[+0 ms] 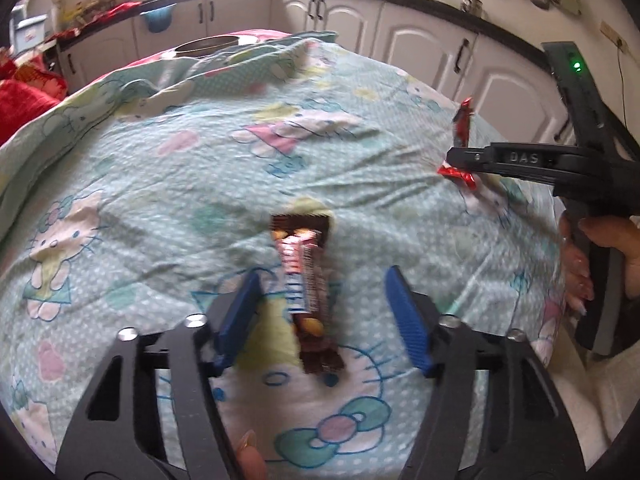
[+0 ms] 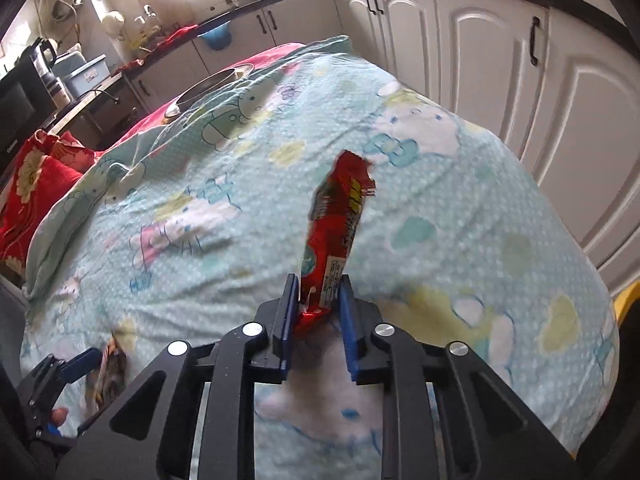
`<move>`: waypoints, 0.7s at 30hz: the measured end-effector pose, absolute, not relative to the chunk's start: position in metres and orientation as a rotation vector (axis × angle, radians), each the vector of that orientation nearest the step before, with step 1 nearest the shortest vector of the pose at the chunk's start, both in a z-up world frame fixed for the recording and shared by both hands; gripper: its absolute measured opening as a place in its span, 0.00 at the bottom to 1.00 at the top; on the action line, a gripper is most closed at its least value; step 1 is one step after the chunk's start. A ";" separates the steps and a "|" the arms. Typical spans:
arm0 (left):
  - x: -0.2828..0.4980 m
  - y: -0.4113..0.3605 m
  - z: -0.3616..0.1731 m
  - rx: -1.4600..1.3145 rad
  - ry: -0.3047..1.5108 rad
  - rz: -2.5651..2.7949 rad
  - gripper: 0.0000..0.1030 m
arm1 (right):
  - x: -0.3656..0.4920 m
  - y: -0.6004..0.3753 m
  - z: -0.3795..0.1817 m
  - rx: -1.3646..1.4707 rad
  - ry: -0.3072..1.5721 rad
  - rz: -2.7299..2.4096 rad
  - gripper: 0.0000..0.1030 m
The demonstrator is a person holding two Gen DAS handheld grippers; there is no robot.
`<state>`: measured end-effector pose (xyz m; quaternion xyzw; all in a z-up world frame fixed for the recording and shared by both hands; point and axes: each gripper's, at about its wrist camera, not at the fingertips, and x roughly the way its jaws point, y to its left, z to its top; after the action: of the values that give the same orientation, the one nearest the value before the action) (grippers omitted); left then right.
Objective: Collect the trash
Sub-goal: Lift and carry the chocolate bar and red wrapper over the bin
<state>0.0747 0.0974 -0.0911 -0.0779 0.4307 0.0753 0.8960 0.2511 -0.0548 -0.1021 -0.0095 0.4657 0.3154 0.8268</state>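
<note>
A brown chocolate-bar wrapper [image 1: 306, 280] lies on the pale blue cartoon-print sheet [image 1: 160, 184]. My left gripper [image 1: 324, 304] hangs over it, open. The wrapper lies between the blue pads [image 1: 240, 312] with a gap on each side. In the right wrist view, my right gripper [image 2: 318, 312] is shut on the lower end of a red snack wrapper [image 2: 336, 216], which sticks up from the pads. The left wrist view shows that right gripper [image 1: 456, 160] at the right, with the red wrapper [image 1: 464, 120] poking out above and below it. The left gripper [image 2: 76, 364] and brown wrapper [image 2: 110, 376] show at the lower left.
A metal bowl [image 1: 208, 46] sits at the far end of the covered surface, on a red cloth. A red cushion [image 1: 24, 96] lies at the left. White kitchen cabinets [image 2: 500, 60] run behind and to the right. A person's hand [image 1: 612, 248] grips the right tool's handle.
</note>
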 end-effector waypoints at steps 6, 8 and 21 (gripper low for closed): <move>0.079 0.074 -0.092 -0.071 0.894 0.104 0.11 | 0.234 -0.091 -0.103 0.013 0.977 0.675 0.13; 0.082 0.067 -0.090 -0.070 0.887 0.077 0.10 | 0.229 -0.104 -0.103 0.028 0.973 0.666 0.13; 0.115 0.020 -0.059 -0.111 0.812 -0.050 0.09 | 0.209 -0.196 -0.075 0.100 0.904 0.579 0.12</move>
<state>0.1154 0.0202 -0.0592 -0.0542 0.3947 -0.0243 0.9169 0.2091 -0.1959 -0.0752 0.0478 0.4304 0.2758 0.8581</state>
